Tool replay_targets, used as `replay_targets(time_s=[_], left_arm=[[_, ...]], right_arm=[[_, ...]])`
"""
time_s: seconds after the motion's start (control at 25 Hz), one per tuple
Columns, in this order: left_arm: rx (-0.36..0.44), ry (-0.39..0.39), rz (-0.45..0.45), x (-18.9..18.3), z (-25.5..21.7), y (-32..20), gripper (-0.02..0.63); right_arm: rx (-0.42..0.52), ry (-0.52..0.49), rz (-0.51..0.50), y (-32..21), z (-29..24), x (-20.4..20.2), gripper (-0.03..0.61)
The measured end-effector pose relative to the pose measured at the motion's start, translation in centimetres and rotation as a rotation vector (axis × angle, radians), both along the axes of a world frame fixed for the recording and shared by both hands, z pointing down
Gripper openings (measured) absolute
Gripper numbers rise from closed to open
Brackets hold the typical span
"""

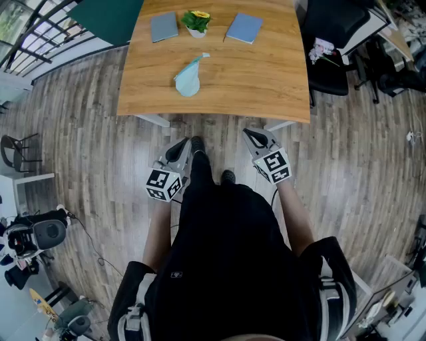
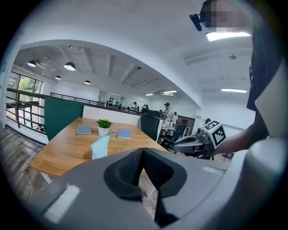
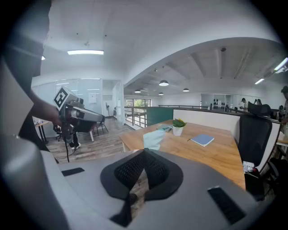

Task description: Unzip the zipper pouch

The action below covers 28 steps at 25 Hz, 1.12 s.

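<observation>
A light teal zipper pouch (image 1: 188,78) lies on the wooden table (image 1: 266,80), near its front edge and left of centre. The same pouch (image 2: 101,146) shows in the left gripper view and, as the pouch (image 3: 154,139), in the right gripper view. Both grippers hang in front of the table over the floor, well short of the pouch. My left gripper (image 1: 186,143) is shut with nothing in it, its tips (image 2: 143,150) meeting. My right gripper (image 1: 249,134) is shut and empty too, its tips (image 3: 144,151) touching.
On the table's far side stand a small potted plant (image 1: 197,21), a grey notebook (image 1: 164,27) to its left and a blue notebook (image 1: 244,28) to its right. Black office chairs (image 1: 333,46) stand right of the table. A dark green partition (image 1: 106,18) is at the far left.
</observation>
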<state>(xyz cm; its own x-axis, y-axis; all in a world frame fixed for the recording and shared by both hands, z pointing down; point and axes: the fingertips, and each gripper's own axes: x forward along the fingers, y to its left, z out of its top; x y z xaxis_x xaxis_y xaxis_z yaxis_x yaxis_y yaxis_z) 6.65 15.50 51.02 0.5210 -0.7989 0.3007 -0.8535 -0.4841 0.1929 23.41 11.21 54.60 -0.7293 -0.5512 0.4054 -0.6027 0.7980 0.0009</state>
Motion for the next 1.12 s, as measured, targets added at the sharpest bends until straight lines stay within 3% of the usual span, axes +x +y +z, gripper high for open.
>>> replay_targets(time_s=[0.36, 1.12], left_arm=[[0.009, 0.0, -0.052, -2.1, -0.7, 2.2, 0.0], [0.019, -0.006, -0.064, -2.3, -0.8, 3.6, 0.002]], right_arm=[[-0.007, -0.019, -0.02, 2.7, -0.3, -1.0, 0.002], [0.002, -0.009, -0.02, 4.3, -0.2, -1.5, 0.009]])
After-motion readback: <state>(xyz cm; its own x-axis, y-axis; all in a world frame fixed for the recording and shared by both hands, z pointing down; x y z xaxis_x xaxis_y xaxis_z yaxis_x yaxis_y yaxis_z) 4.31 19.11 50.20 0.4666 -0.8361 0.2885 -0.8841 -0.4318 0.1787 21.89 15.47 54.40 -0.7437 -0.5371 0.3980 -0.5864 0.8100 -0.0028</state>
